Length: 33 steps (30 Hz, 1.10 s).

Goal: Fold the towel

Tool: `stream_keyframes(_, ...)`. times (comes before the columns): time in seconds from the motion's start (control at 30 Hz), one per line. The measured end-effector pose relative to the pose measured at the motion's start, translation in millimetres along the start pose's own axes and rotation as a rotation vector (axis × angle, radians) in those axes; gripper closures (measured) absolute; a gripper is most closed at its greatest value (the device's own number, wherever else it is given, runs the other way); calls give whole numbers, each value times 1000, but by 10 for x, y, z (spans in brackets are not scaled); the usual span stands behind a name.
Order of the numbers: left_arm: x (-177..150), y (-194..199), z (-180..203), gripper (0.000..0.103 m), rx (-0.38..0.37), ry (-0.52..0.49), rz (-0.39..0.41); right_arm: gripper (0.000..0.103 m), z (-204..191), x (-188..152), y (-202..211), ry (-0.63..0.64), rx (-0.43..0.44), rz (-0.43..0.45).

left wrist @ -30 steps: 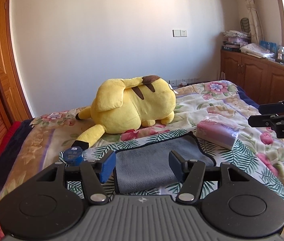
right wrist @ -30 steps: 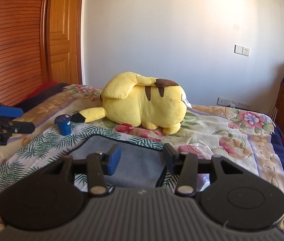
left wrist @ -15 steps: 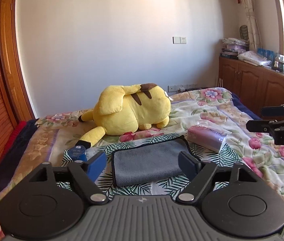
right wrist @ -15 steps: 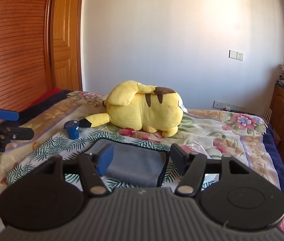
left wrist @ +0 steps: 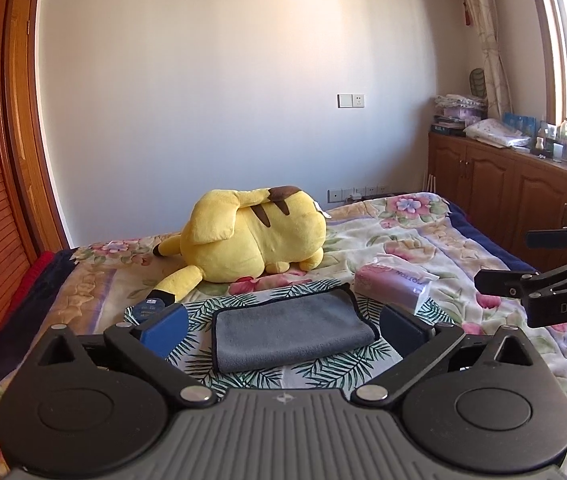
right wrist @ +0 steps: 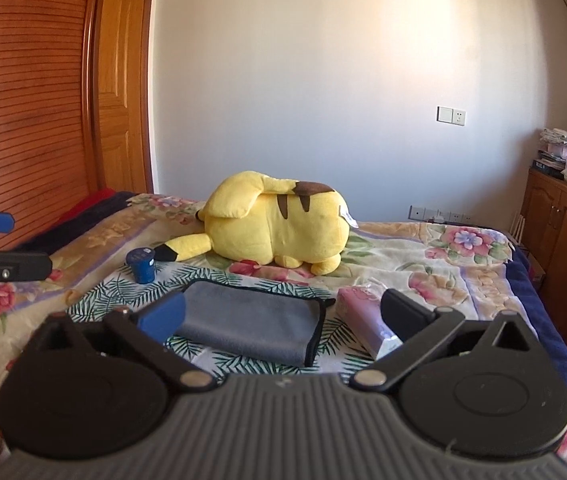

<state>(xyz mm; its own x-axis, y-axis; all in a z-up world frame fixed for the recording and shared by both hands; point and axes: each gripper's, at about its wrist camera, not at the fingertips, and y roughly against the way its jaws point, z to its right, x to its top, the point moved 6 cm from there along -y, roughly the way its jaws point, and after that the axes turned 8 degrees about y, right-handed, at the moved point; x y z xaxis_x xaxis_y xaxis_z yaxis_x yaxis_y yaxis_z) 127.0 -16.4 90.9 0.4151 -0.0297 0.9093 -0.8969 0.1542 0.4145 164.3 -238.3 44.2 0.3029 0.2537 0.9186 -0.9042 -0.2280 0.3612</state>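
Towel [left wrist: 291, 330]: folded flat on bed [left wrist: 423, 236], 12 o'clock of both grippers; left gripper [left wrist: 283, 326] and right gripper [right wrist: 283, 314] jaws wide apart, empty, apparently finished

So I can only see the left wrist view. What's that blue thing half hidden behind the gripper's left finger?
Observer: The right wrist view shows it whole. It's a small blue container, upright on the bedspread just beside the plush toy's tail tip.
Visitor: And where does my gripper sit relative to the towel?
Observer: From the right side, the left gripper is well out to the left of the towel, not touching it, with its fingers apart and nothing between them.
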Motion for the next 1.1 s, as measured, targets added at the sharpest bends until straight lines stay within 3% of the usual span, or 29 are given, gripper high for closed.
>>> stream_keyframes(0.67,-609,260,116,16,7,15,-33,0,-267,-383,276,-33,4,4)
stream_keyframes(1.1,-1172,175,109,16,19,30,-96,0,-482,-758,294,-29,12,-13)
